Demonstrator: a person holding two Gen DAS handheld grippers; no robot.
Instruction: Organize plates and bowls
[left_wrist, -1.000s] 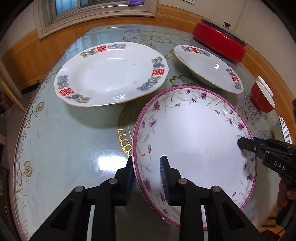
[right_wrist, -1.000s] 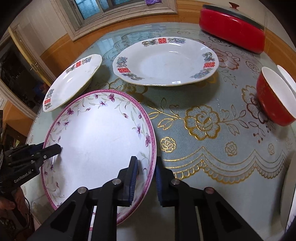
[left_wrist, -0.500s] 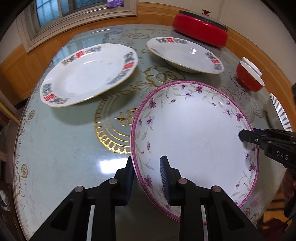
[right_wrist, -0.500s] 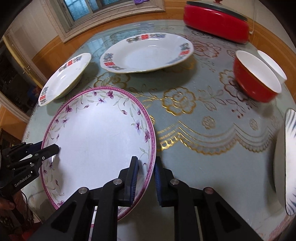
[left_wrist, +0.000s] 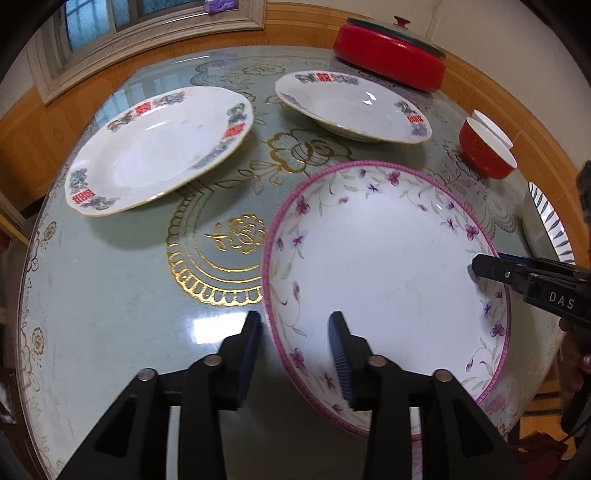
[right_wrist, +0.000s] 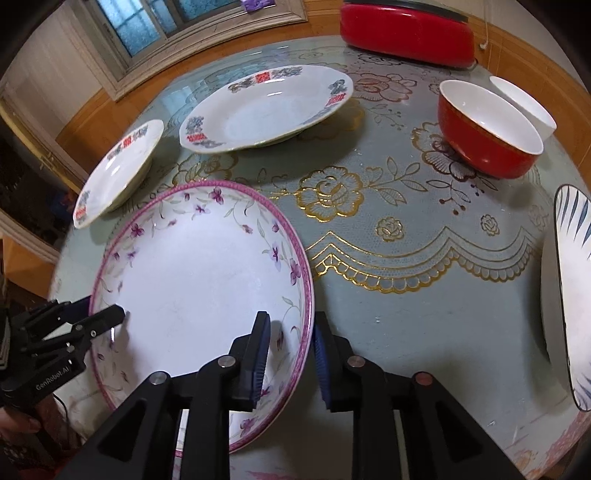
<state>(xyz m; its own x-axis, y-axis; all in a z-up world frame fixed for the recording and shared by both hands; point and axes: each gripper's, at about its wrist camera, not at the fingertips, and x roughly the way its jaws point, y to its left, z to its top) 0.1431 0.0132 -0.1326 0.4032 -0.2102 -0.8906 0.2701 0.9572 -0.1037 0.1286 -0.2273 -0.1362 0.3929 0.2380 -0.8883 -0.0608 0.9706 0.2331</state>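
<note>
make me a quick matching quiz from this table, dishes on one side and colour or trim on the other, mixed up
Things:
1. big bowl between the claws
2. small bowl
3. wide plate at the back
4. dish at the right edge

Looks:
a. blue stripes
b. red outside, white inside
c. pink rim, purple flowers
d. red characters on the rim

Pairs: 1-c, 2-b, 3-d, 4-a

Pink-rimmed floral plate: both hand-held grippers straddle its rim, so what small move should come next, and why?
Probably back both off the rim. The left hand-held gripper and right hand-held gripper are opening, with gaps showing around the rim of the pink-rimmed floral plate, which seems to rest on the table.
</note>
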